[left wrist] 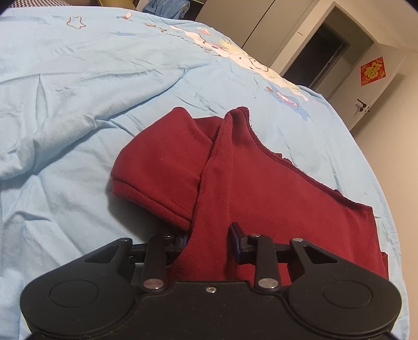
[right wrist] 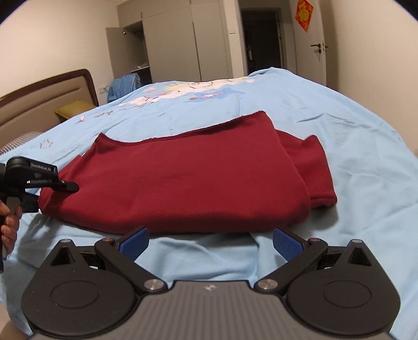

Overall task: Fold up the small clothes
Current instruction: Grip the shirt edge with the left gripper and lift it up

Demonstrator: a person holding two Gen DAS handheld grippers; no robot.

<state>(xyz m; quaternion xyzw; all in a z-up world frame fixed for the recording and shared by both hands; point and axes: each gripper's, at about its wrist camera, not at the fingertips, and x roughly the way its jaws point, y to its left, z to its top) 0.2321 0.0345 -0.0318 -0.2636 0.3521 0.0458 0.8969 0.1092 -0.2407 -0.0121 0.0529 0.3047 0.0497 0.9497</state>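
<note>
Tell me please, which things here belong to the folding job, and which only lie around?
Job: red garment; left tongs, closed on its edge; right tongs, open.
Lying around: blue cloth; yellow pillow; red door decoration.

left gripper (left wrist: 209, 235) left finger tip: hidden behind the red garment (left wrist: 261, 188) fold it grips
person's hand (right wrist: 9, 222): cut off by the frame edge, left of the right gripper (right wrist: 210, 242)
garment's underside: hidden against the bedsheet (right wrist: 339, 125)

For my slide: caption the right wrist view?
Open right hand-held gripper faces a folded red garment on a blue bedspread.
</note>
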